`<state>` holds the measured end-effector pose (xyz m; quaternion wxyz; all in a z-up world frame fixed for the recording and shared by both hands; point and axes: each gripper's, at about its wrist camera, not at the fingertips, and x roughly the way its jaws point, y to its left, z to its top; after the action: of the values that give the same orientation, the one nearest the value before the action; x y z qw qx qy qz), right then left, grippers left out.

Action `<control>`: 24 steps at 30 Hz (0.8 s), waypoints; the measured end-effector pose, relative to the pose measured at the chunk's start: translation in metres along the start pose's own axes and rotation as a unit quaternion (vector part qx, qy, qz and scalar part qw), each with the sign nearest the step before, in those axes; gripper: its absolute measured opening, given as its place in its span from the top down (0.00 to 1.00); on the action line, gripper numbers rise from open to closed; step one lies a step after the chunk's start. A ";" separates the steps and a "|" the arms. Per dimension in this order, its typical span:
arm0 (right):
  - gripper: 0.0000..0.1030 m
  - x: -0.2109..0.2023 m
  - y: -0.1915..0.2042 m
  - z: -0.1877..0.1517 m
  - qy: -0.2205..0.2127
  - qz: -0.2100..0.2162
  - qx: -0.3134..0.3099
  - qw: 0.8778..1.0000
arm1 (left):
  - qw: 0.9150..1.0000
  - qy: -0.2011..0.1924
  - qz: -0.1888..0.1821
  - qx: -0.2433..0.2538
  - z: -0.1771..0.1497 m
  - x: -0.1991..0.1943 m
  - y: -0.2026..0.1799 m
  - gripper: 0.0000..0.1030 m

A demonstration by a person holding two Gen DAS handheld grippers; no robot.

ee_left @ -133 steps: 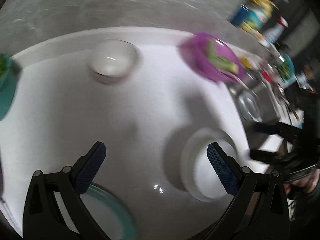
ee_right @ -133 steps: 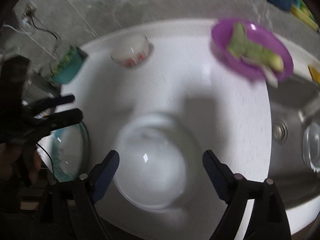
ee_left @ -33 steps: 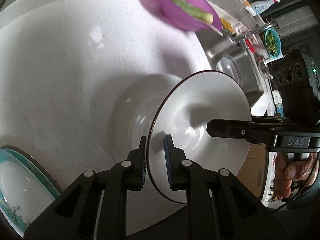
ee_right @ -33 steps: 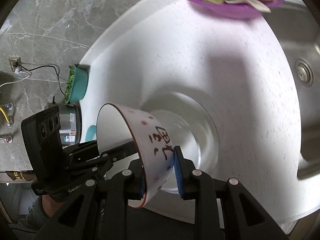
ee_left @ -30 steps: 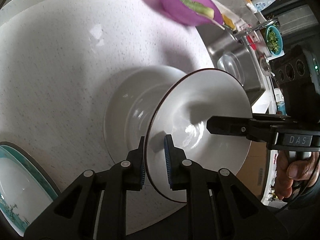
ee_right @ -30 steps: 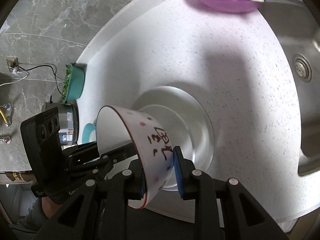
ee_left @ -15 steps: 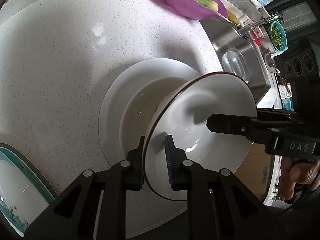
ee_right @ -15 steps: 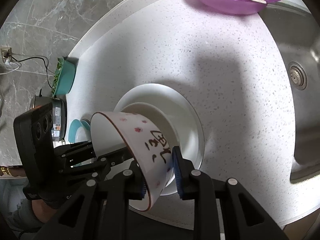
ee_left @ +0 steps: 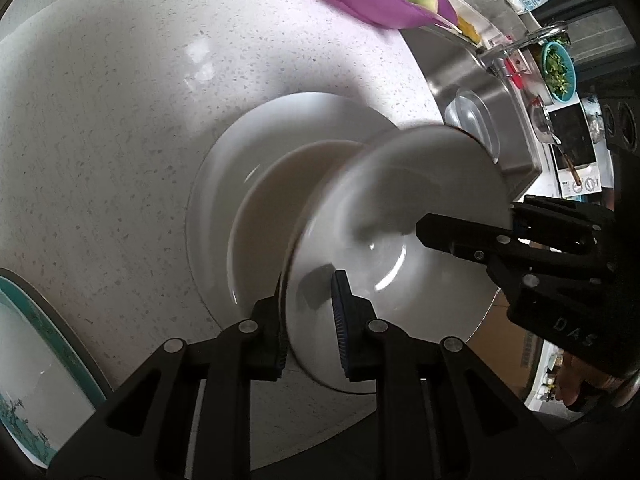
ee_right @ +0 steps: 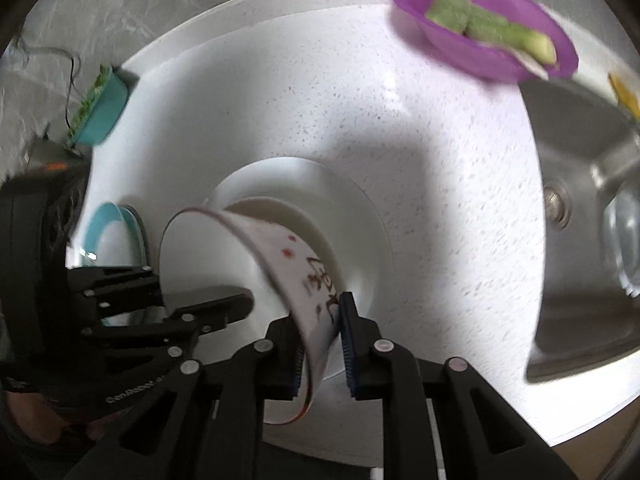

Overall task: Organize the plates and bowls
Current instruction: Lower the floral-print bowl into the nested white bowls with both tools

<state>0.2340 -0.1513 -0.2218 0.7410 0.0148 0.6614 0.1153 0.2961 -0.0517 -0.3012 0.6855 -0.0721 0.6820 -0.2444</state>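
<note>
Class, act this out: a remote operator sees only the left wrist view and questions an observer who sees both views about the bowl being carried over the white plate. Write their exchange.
Operator: I see only the inside of the held bowl. Is its outside plain?
Observer: No. The outside has red characters and red dots.
Operator: Only one finger of the right gripper shows for me. How does it grip?
Observer: Its fingers pinch the bowl's wall near the rim, one inside and one outside.
</note>
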 end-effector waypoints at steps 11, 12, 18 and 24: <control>0.85 0.007 0.006 0.000 -0.001 -0.030 -0.028 0.999 | 1.000 -0.006 0.001 -0.003 0.003 0.002 0.002 0.83; 0.85 0.006 0.005 0.000 -0.002 -0.022 -0.020 1.000 | 1.000 -0.007 0.000 -0.005 0.004 0.002 0.003 0.83; 0.83 -0.001 -0.009 -0.001 -0.011 0.011 0.019 1.000 | 1.000 -0.008 -0.001 -0.008 0.002 0.003 0.005 0.83; 0.82 -0.004 -0.010 -0.002 -0.013 0.013 0.022 1.000 | 1.000 -0.008 0.001 -0.007 0.002 0.003 0.004 0.83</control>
<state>0.2328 -0.1622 -0.2202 0.7473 0.0412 0.6540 0.1099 0.2986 -0.0503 -0.3054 0.6909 -0.0783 0.6781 -0.2382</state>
